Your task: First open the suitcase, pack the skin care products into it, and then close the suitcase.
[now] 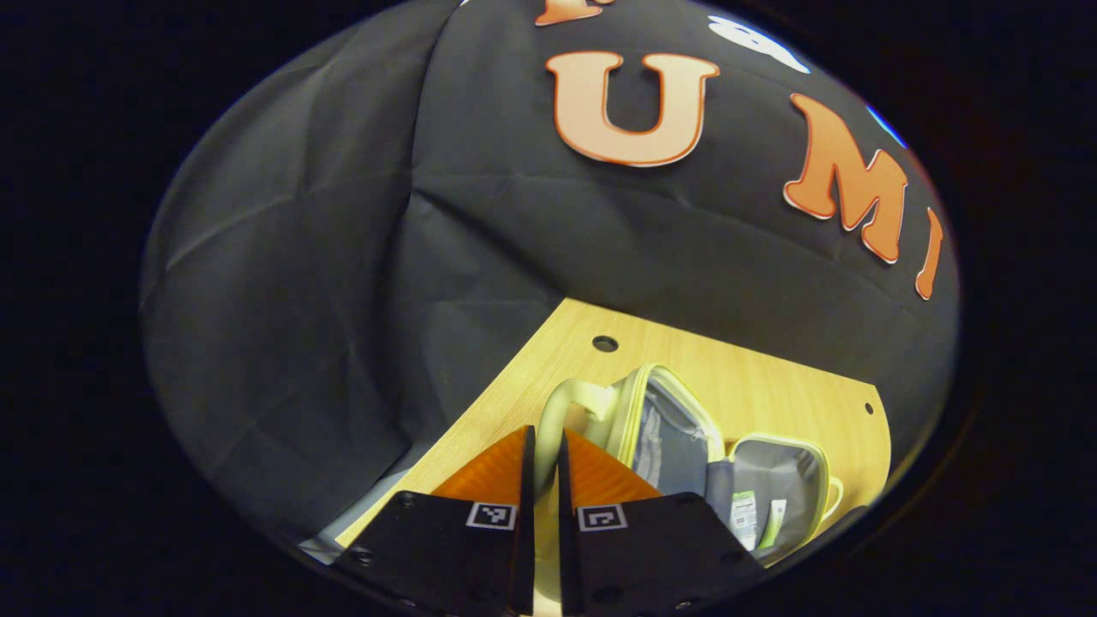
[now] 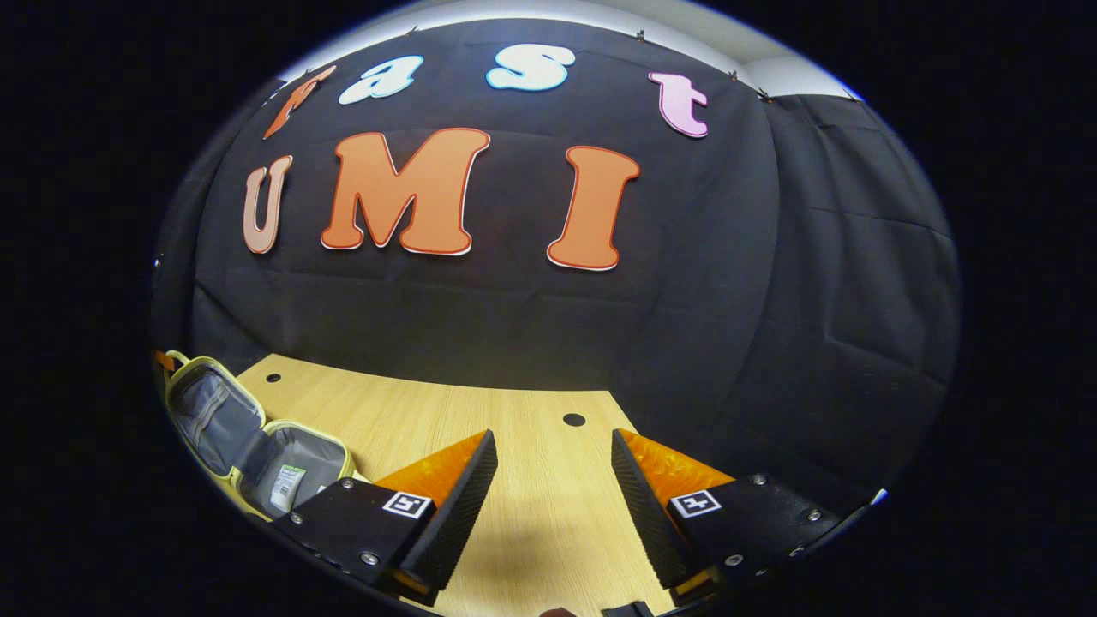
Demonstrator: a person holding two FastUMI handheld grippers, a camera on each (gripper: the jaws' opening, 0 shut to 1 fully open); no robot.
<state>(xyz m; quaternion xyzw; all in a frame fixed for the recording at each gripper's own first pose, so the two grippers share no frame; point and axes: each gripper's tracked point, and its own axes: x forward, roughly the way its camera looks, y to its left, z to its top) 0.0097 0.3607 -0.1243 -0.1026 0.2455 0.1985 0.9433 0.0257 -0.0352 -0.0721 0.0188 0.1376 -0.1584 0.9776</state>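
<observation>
Right under my lens, my left gripper (image 1: pixel 547 446) has its fingers nearly together, pinching the pale green handle (image 1: pixel 572 401) of the suitcase (image 1: pixel 686 428), which runs down into the narrow gap between them. Just past that, the suitcase lies open on the wooden table (image 1: pixel 754 377), lid half tilted up and the other half flat, with a couple of skin care products (image 1: pixel 744 514) already lying in the grey lining. Over to the right gripper view now: the suitcase sits at the far left edge, open, and my right gripper (image 2: pixel 553 467) hangs spread wide over bare table, holding nothing, well apart from the case. I'd say the packing is done or nearly so and closing is the step in hand; next I must swing the lid over by that handle until the two halves meet, then deal with the zip.
</observation>
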